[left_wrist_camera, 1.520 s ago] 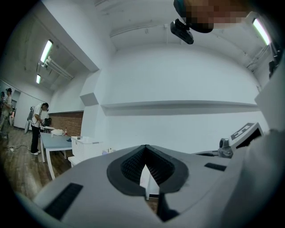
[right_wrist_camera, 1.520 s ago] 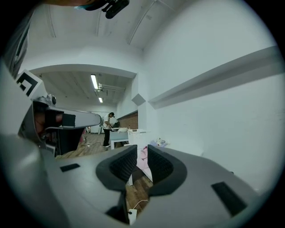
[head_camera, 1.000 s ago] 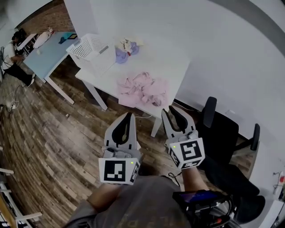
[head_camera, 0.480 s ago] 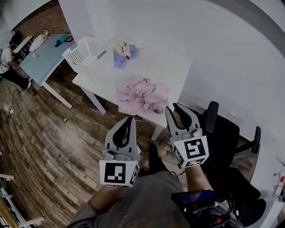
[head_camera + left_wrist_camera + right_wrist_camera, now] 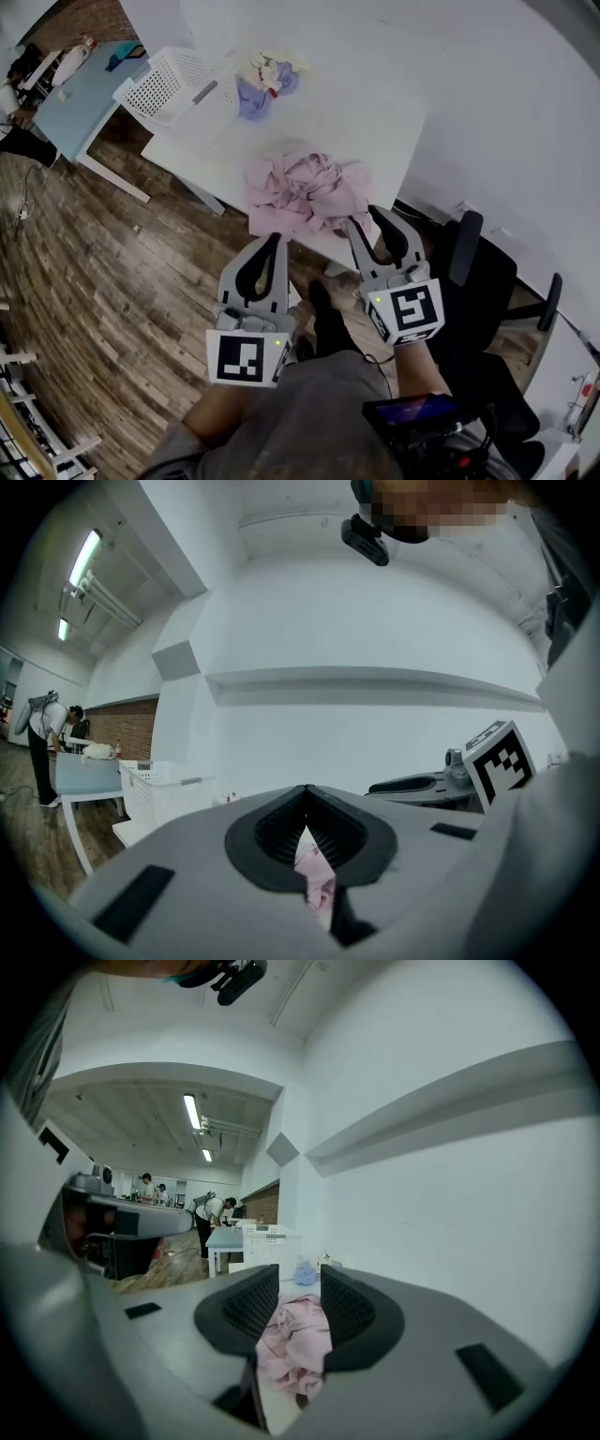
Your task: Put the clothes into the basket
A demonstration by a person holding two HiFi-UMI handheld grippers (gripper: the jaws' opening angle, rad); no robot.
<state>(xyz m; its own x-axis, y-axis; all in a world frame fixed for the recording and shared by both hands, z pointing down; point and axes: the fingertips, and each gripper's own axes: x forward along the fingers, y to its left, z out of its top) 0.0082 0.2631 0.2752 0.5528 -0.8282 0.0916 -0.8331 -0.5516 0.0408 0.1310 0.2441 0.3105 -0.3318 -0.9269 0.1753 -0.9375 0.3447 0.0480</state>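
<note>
Pink clothes closer than before; right claw opening wider, empty

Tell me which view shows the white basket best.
The head view: the whole basket shows from above. The left gripper view shows only its side; the right gripper view shows it small and far off.

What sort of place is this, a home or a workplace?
Probably an open lab or workshop: ceiling strip lights, people at other tables down the room, and a black office chair beside the white table.
</note>
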